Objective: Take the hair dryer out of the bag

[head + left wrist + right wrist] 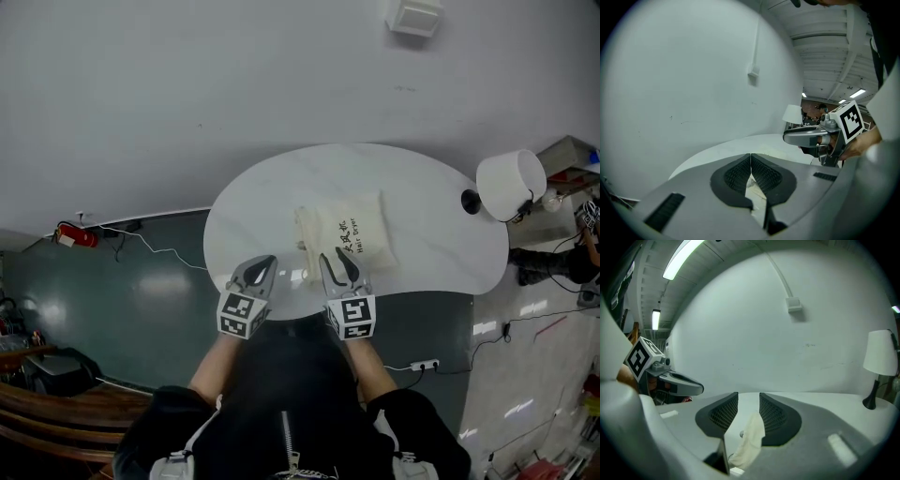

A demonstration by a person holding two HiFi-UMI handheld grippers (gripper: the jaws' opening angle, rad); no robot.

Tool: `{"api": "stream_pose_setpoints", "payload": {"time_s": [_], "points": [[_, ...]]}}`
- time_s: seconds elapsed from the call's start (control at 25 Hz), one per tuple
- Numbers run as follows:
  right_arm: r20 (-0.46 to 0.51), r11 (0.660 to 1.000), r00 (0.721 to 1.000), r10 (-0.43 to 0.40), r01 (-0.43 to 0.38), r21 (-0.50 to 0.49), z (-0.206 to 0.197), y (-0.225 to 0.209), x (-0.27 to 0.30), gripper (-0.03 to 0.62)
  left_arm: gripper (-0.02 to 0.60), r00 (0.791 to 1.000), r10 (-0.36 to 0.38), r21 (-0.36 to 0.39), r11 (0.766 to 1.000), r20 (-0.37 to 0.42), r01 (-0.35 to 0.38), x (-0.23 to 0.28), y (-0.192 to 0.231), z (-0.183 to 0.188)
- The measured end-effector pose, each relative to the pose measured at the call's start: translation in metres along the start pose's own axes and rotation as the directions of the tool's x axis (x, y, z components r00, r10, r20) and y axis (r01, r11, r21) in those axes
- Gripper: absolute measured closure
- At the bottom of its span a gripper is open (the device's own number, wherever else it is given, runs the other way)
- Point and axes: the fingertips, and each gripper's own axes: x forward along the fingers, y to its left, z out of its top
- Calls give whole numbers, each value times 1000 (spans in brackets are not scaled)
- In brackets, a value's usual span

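Now | left gripper (750, 157) jaws together | right gripper (748, 398) jaws apart at bag (749, 441)

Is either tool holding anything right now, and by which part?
Nothing is gripped. The left tool is shut and empty; the right tool is open, with a fold of the bag loose between its jaws.

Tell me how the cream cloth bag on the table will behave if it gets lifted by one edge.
Probably floppy: a limp fold of the cloth bag droops between the open jaws of the right gripper. It looks puffed up on the table, so its contents would likely sag to the low end. Lying flat, it seems unlikely to roll.
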Motion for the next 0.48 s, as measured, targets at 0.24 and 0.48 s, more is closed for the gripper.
{"api": "stream_pose_setpoints", "payload": {"time_s": [0.24, 0.48], "points": [[-41, 1000, 999, 19, -20, -24, 0, 6, 16, 432, 569, 1000, 1, -3, 1000, -4, -1, 6, 13, 0], [-128, 998, 991, 32, -38, -41, -20, 12, 30, 423, 569, 1000, -24, 3, 1000, -8, 24, 13, 22, 2]]}}
